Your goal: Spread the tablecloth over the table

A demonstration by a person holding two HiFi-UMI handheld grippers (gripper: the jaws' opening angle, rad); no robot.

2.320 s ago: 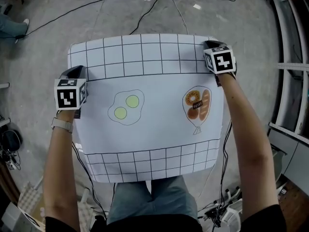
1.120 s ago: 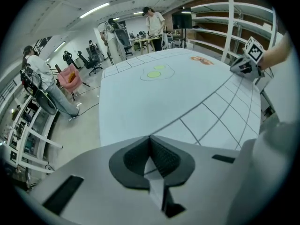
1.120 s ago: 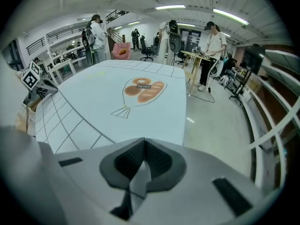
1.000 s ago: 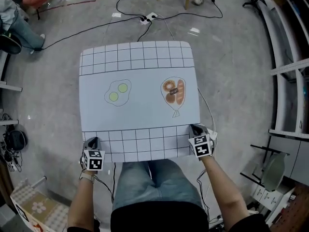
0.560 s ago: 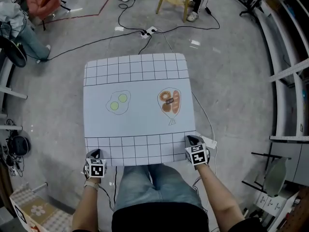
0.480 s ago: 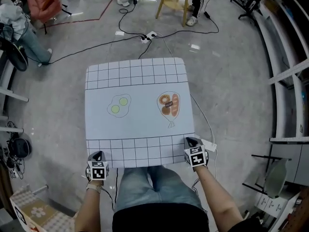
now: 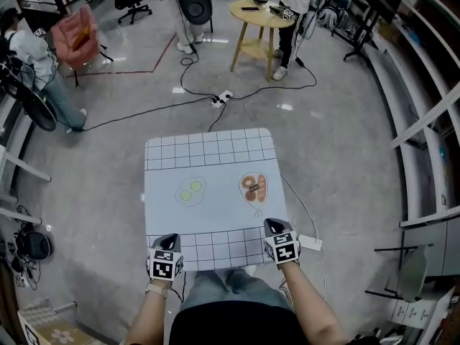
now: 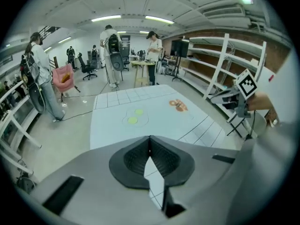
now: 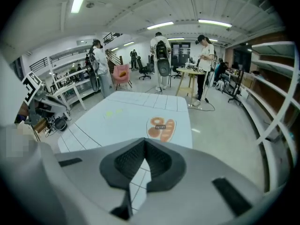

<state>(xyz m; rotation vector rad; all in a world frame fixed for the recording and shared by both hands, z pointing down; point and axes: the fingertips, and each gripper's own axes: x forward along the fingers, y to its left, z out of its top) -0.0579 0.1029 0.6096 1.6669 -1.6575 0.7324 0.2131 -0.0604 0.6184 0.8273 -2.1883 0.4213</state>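
Pale white tablecloth with black grid bands and printed egg and bread pictures (image 7: pixel 215 207) is lying flat over the table, stretching lengthwise straight away from me. Its near gridded edge is running crosswise between my hands. My left gripper (image 7: pixel 168 239) is sitting at the near-left corner and my right gripper (image 7: pixel 273 227) at the near-right, equally close. Both jaw pairs are pinching tight on the hem.
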